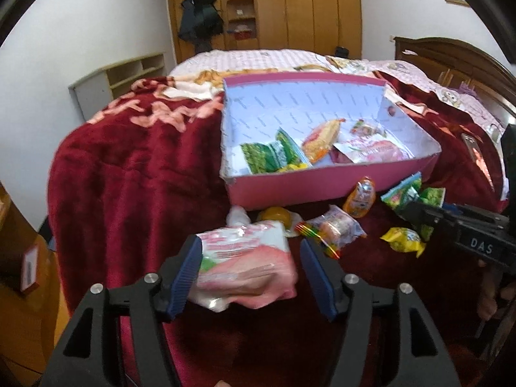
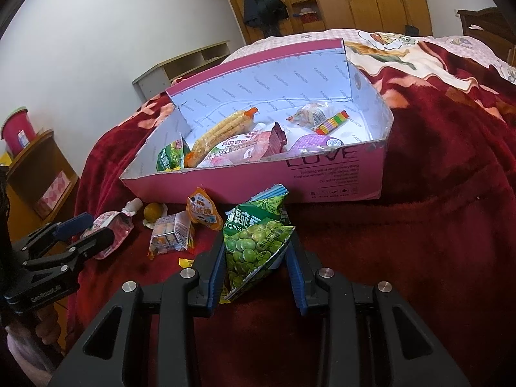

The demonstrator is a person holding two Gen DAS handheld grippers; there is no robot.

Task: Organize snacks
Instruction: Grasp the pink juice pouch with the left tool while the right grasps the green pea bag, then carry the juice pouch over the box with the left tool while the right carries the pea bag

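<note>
A pink cardboard box [image 1: 322,183] sits on the red blanket and holds several snack packets; it also shows in the right wrist view [image 2: 258,187]. My left gripper [image 1: 251,267] is open around a pink and white pouch [image 1: 245,264], whose left edge touches the left pad. My right gripper [image 2: 258,267] is shut on a green pea packet [image 2: 254,245] and holds it just in front of the box. Loose snacks lie before the box: an orange packet [image 1: 359,198], a clear candy packet [image 1: 335,229], a yellow packet [image 1: 403,240] and a yellow jelly cup [image 1: 277,216].
The bed's red blanket [image 1: 129,177] drops off at the left edge. A low shelf [image 1: 122,77] stands by the white wall. A wooden wardrobe [image 1: 290,9] is at the back. A wooden side unit [image 2: 38,174] stands left of the bed.
</note>
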